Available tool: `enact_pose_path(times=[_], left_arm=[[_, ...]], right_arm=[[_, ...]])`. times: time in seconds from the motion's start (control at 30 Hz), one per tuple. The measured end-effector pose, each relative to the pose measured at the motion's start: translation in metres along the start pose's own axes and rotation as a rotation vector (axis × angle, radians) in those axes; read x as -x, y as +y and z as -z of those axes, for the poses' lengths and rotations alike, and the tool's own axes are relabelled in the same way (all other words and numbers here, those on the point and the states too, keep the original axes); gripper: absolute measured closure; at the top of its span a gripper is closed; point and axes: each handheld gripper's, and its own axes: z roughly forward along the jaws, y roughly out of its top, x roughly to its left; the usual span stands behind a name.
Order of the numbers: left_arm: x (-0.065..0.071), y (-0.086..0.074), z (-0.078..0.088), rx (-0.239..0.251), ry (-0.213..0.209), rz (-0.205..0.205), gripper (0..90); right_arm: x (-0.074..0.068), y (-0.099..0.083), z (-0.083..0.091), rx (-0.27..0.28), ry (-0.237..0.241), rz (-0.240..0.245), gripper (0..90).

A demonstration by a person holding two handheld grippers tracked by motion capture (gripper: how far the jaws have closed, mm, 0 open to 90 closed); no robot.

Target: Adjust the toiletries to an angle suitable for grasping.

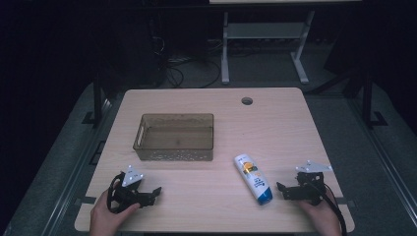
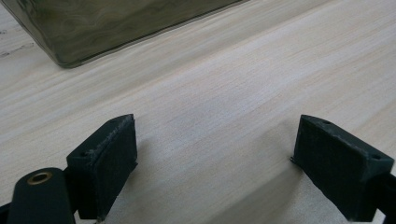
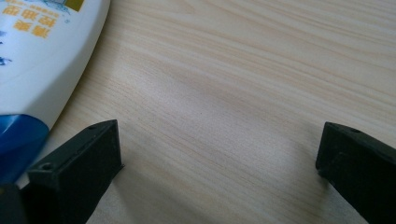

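Your hands rest at the near edge of the table [image 1: 206, 196], and nothing is gripped yet; this looks like the start, before any reach. Your left gripper [image 1: 147, 195] lies on the wood with its jaws spread and only bare tabletop between them. Your right gripper [image 1: 282, 189] is spread wide too, empty, its tips pointing at the bottle [image 1: 253, 178], which lies on its side just beside it, blue cap toward you.

The next move likely calls for sliding the right jaws around the bottle's body and closing across its narrow width. It is smooth, glossy white plastic with rounded shoulders, so it may roll or slip; take it mid-body, not at the tapering cap.

The tabletop is pale wood grain, matt and flat. The jaw pads [image 3: 84, 163] are black, blocky and slightly rough.

Farther off, well apart from the bottle, stands the bin [image 1: 174, 151]: rectangular, smoky translucent plastic, open-topped and empty, probably where the bottle belongs.
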Motion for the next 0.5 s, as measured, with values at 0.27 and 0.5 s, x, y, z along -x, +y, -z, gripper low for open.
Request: enact_pose_path(times=[0.27, 0.5], left_arm=[[0.0003, 0.0003, -0.0003, -0.001, -0.008, -0.006, 12.4], [0.0003, 0.0004, -0.0003, -0.002, -0.014, -0.016, 12.4]], right_arm=[[0.0003, 0.0002, -0.0001, -0.001, -0.001, 0.0, 0.0], [0.0016, 0.0024, 0.0009, -0.014, -0.001, -0.002, 5.7]])
